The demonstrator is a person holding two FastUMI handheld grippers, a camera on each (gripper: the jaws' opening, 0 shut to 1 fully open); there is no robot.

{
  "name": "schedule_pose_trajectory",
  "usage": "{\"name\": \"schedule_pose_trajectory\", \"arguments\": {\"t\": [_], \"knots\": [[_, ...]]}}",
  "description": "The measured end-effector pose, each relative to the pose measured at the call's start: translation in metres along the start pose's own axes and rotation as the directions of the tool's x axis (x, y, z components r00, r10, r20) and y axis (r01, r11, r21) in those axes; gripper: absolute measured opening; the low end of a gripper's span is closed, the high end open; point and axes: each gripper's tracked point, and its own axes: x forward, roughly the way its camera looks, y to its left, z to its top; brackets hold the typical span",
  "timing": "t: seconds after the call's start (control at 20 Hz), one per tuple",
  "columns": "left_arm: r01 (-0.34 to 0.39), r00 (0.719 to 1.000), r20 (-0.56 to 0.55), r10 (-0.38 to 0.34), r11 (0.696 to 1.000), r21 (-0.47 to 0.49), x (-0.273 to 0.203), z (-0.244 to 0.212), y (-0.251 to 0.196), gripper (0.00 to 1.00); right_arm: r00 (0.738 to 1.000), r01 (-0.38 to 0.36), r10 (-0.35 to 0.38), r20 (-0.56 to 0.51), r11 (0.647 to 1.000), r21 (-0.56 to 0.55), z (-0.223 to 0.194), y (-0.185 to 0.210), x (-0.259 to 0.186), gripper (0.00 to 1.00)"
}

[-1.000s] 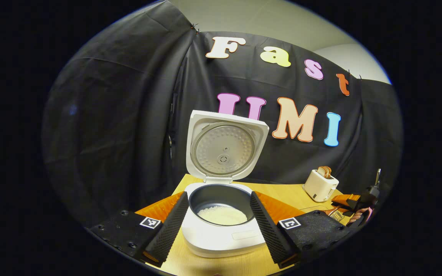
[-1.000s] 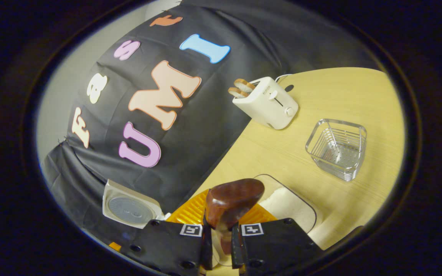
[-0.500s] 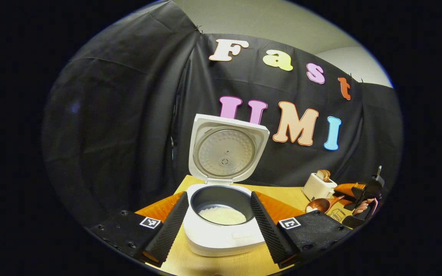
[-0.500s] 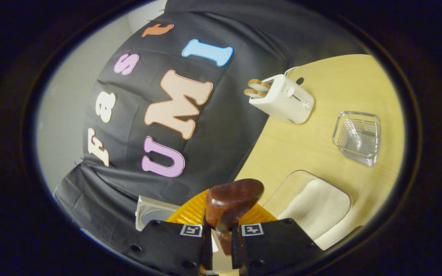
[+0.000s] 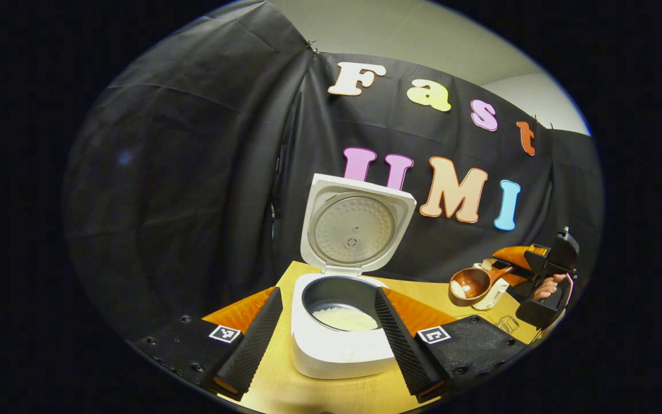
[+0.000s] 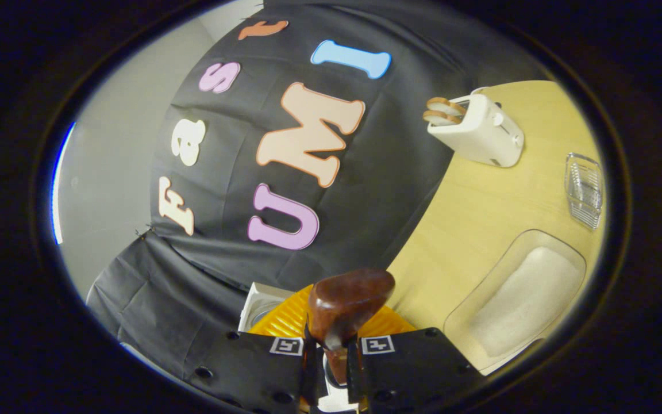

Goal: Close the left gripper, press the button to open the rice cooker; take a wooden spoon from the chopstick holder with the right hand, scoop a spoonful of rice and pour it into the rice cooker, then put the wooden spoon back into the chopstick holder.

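Observation:
The white rice cooker (image 5: 342, 351) stands open, its lid (image 5: 360, 227) upright and white rice in its dark pot (image 5: 345, 317). My left gripper (image 5: 325, 345) is open in front of it, one finger to each side of the cooker's body and apart from it. At the right, my right gripper (image 5: 541, 267) holds the wooden spoon (image 5: 472, 282) in the air, a little rice in its bowl. In the right gripper view, my right gripper (image 6: 331, 359) is shut on the wooden spoon (image 6: 348, 299), whose bowl points away. A corner of the cooker's lid (image 6: 259, 302) peeks out below left.
On the wooden table (image 6: 480, 201) stand a white toaster (image 6: 477, 129) with bread slices, a clear chopstick holder (image 6: 584, 190) and a clear tray of rice (image 6: 523, 299). A hand (image 5: 549, 284) grips the right gripper. Black cloth walls the back.
The right gripper has lifted the spoon up off the rice tray and carried it higher, toward the cooker. The left gripper's view has drifted left; its fingers stay open.

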Motion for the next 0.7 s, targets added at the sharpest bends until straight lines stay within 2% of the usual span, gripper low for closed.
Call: {"name": "schedule_pose_trajectory", "arguments": {"t": [0.2, 0.3, 0.4, 0.5, 0.7], "knots": [[-0.033, 0.999, 0.002, 0.033, 0.999, -0.021, -0.010, -0.001, 0.013, 0.95, 0.998, -0.041, 0.037, -0.049, 0.995, -0.096, -0.031, 0.037, 0.025, 0.24], [-0.051, 0.999, 0.003, 0.051, 0.998, -0.029, -0.016, -0.002, 0.020, 0.96, 0.996, -0.063, 0.052, -0.077, 0.988, -0.144, -0.048, 0.057, 0.038, 0.21], [-0.070, 0.998, 0.002, 0.070, 0.997, -0.029, -0.020, -0.003, 0.028, 0.95, 0.993, -0.079, 0.059, -0.104, 0.977, -0.199, -0.074, 0.070, 0.050, 0.24], [-0.089, 0.996, 0.000, 0.089, 0.996, -0.021, -0.025, -0.006, 0.034, 0.95, 0.991, -0.092, 0.060, -0.123, 0.957, -0.274, -0.096, 0.080, 0.059, 0.22], [-0.111, 0.994, -0.007, 0.111, 0.994, -0.013, -0.034, -0.009, 0.041, 0.95, 0.990, -0.107, 0.056, -0.127, 0.894, -0.435, -0.128, 0.097, 0.076, 0.20]]}}
